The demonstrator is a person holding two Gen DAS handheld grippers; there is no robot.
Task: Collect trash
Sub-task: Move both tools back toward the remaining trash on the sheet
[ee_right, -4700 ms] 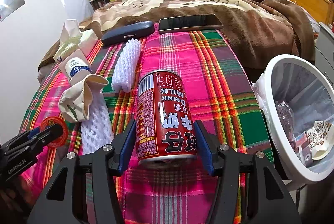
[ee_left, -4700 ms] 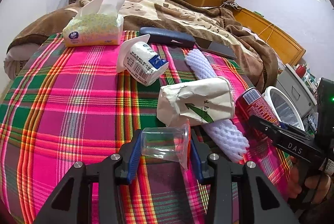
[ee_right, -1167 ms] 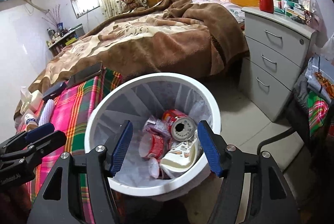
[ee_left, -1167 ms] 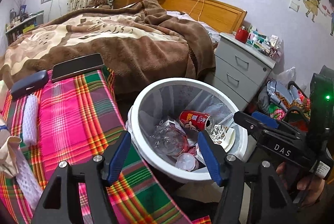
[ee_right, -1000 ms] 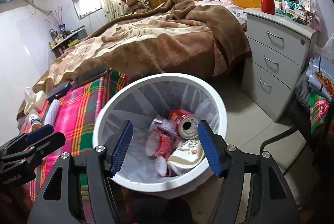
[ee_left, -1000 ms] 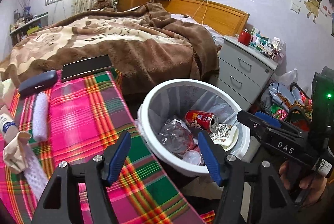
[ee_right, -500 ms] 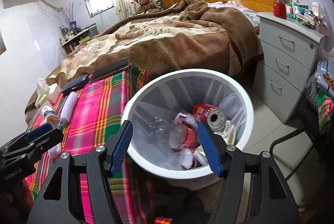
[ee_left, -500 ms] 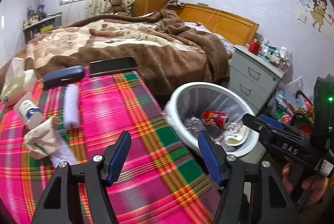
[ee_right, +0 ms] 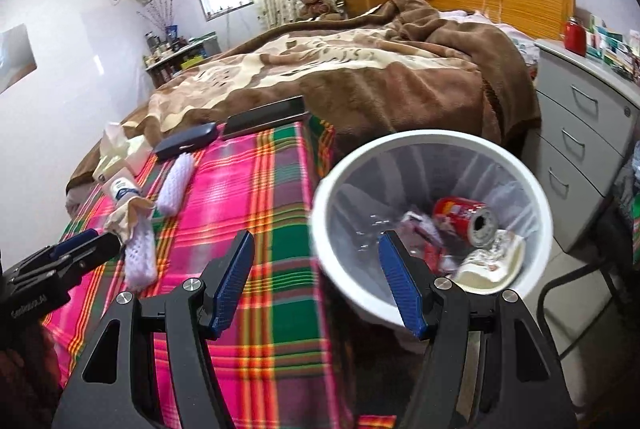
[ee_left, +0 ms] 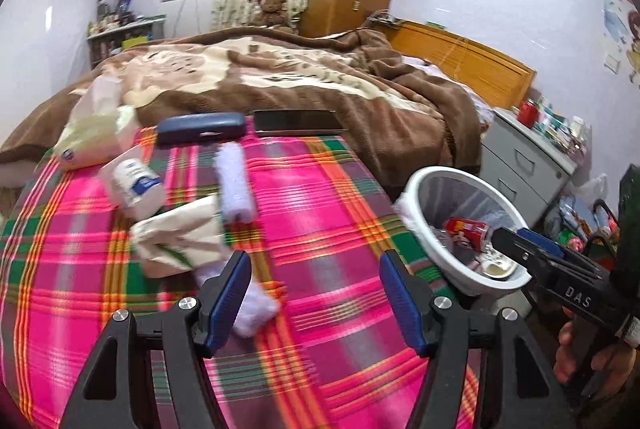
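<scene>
My left gripper [ee_left: 316, 299] is open and empty above the plaid cloth [ee_left: 320, 213]. Ahead of it lie a crumpled beige paper bag [ee_left: 180, 235], two white foam nets [ee_left: 236, 181], and a white bottle with a blue label [ee_left: 134, 185]. My right gripper [ee_right: 316, 289] is open and empty, over the cloth's right edge beside the white trash bin [ee_right: 432, 149]. The bin holds a red can [ee_right: 464, 215] and other scraps. The bin also shows in the left wrist view [ee_left: 460, 175], with my right gripper in front of it.
At the cloth's far edge lie a tissue pack [ee_left: 92, 137], a dark blue case [ee_left: 200, 127] and a black phone [ee_left: 298, 121]. A bed with a brown blanket [ee_left: 280, 77] lies behind. Grey drawers [ee_right: 588, 133] stand right of the bin.
Both grippers let go of the plastic cup and the red can, which now lie in the bin. Both have swung left, away from the bin and back over the cloth.
</scene>
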